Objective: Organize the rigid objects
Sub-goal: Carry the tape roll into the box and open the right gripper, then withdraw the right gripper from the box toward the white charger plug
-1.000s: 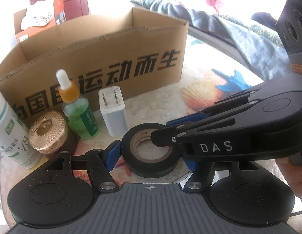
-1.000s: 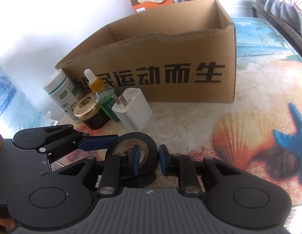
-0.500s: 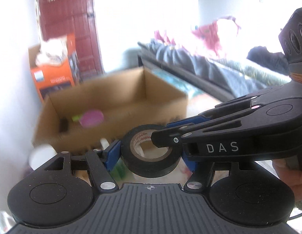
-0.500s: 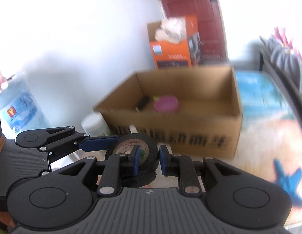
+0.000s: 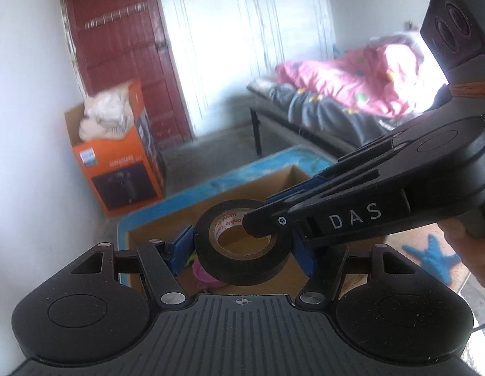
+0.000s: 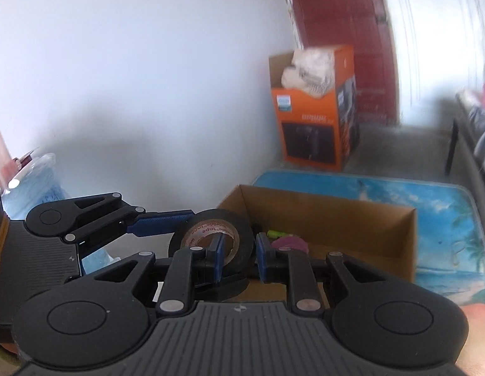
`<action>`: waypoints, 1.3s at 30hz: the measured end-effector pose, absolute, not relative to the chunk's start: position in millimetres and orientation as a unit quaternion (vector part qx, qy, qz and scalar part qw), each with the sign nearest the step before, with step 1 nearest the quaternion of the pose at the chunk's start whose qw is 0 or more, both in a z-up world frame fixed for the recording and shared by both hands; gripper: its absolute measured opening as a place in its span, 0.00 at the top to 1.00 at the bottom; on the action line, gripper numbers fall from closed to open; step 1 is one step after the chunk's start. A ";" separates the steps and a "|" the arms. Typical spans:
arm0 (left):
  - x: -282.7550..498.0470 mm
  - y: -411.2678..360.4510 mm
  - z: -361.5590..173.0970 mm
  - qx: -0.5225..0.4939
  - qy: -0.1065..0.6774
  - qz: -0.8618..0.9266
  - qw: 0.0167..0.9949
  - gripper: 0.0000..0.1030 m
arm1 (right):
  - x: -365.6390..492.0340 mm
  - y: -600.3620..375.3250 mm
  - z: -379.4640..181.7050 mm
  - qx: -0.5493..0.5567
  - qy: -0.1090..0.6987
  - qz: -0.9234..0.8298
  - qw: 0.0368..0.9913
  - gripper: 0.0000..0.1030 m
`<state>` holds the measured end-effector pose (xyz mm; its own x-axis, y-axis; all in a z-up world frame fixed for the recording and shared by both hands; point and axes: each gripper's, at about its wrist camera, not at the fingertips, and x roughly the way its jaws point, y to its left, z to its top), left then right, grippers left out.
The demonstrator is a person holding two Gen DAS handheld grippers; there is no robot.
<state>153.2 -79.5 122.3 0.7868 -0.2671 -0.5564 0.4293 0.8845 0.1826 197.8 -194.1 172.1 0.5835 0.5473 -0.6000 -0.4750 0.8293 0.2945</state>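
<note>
The black tape roll [image 5: 240, 246] is held in mid-air over the open cardboard box [image 6: 383, 219], clamped across by the left gripper [image 5: 242, 250] and through its wall by the right gripper [image 6: 239, 249].

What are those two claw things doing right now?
Left gripper: shut on the black tape roll, across its outside.
Right gripper: shut on the roll's wall.

cardboard box [image 5: 211, 210] floor mostly hidden behind tape roll [image 5: 242, 250], pink item [image 5: 203, 274] part-covered, background blurred
</note>
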 end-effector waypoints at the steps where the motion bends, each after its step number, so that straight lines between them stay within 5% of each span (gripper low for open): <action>1: 166.0 -77.9 119.1 0.146 0.288 -0.187 0.928 0.36 | 213.0 -191.9 165.7 0.056 0.372 0.290 0.880 0.78; 11: 254.7 -66.0 43.3 0.133 0.489 -0.184 0.842 0.36 | 312.8 -179.1 59.0 0.117 0.551 0.291 0.773 0.78; 22: 302.1 -57.8 -11.9 0.090 0.620 -0.175 0.760 0.35 | 341.4 -160.4 2.6 0.113 0.640 0.287 0.704 0.76; 32: 302.7 -60.3 -16.5 0.112 0.621 -0.166 0.758 0.32 | 344.4 -150.9 -0.4 0.112 0.652 0.293 0.690 0.76; 39: 278.7 -58.1 20.8 0.125 0.552 -0.158 0.809 0.25 | 322.7 -187.6 44.8 0.168 0.568 0.303 0.747 0.76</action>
